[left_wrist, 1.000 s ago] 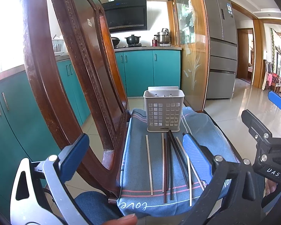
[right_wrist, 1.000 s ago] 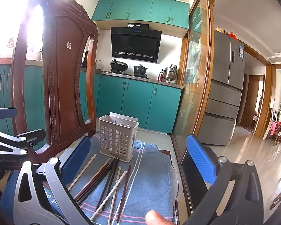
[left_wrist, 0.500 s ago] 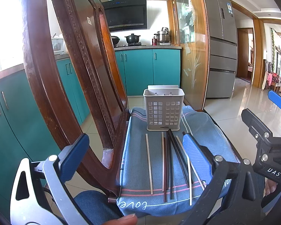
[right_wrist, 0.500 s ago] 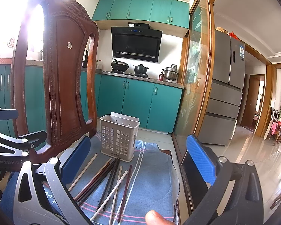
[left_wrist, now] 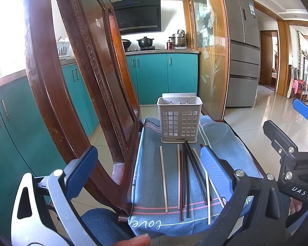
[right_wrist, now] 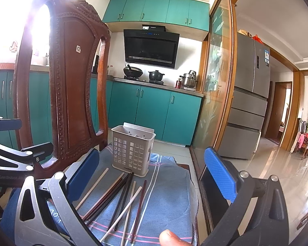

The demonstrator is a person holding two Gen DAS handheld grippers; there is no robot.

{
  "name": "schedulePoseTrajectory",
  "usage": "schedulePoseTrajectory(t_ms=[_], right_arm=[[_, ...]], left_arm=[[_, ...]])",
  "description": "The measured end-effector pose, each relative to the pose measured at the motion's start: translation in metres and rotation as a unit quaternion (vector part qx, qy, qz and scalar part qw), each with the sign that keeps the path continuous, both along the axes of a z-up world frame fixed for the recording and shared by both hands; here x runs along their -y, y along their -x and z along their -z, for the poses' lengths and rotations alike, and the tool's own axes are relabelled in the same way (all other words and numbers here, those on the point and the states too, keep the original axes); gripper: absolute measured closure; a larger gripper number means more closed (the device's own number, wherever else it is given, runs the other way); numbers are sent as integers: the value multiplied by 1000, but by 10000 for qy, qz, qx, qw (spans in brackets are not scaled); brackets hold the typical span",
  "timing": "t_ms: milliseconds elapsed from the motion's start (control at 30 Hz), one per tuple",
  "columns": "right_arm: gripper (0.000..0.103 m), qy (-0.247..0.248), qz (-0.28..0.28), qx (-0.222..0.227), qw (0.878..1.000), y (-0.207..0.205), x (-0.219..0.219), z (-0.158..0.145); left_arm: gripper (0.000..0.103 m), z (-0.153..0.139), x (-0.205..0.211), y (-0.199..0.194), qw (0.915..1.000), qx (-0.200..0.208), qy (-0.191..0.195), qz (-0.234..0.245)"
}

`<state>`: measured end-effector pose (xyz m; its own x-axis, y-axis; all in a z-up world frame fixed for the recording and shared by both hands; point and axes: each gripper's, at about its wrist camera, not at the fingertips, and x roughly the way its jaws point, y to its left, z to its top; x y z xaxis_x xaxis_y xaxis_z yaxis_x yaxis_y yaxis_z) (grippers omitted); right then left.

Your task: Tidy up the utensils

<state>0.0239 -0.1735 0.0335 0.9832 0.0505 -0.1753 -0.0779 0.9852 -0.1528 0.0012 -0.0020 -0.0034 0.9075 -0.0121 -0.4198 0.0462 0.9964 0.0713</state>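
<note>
Chopsticks (left_wrist: 183, 180) lie loose on a blue cloth (left_wrist: 152, 184) spread over the seat of a carved wooden chair (left_wrist: 76, 94), some pale and some dark, most running toward twelve o'clock in the left wrist view. Their far tips stop just short of a white slotted holder (left_wrist: 179, 121) standing upright at the cloth's far end, and nothing shows inside it.

What could go wrong, to my eye: the sticks are thin and bunched, several dark ones touching or crossing, so a pinch aimed at one may drag its neighbour or roll it off the cloth's edge. The holder looks light (a thin plastic thing), and a stick poked at its rim instead of down into it could tip it backward off the seat. The cloth might also bunch if the tongs scrape it.

The left tongs (left_wrist: 147, 176) are spread wide, blue pads far apart, holding nothing and touching nothing, hovering above the near end of the sticks. The right tongs (right_wrist: 152, 175) are equally wide and empty, held at about three o'clock of the left pair.
</note>
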Motion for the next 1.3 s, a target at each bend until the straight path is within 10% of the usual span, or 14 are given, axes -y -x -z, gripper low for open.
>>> schedulePoseTrajectory(t_ms=[1300], right_arm=[[3, -31, 40, -27, 10000, -1, 5, 0]], left_arm=[[3, 0, 5, -4, 10000, -85, -10, 41]])
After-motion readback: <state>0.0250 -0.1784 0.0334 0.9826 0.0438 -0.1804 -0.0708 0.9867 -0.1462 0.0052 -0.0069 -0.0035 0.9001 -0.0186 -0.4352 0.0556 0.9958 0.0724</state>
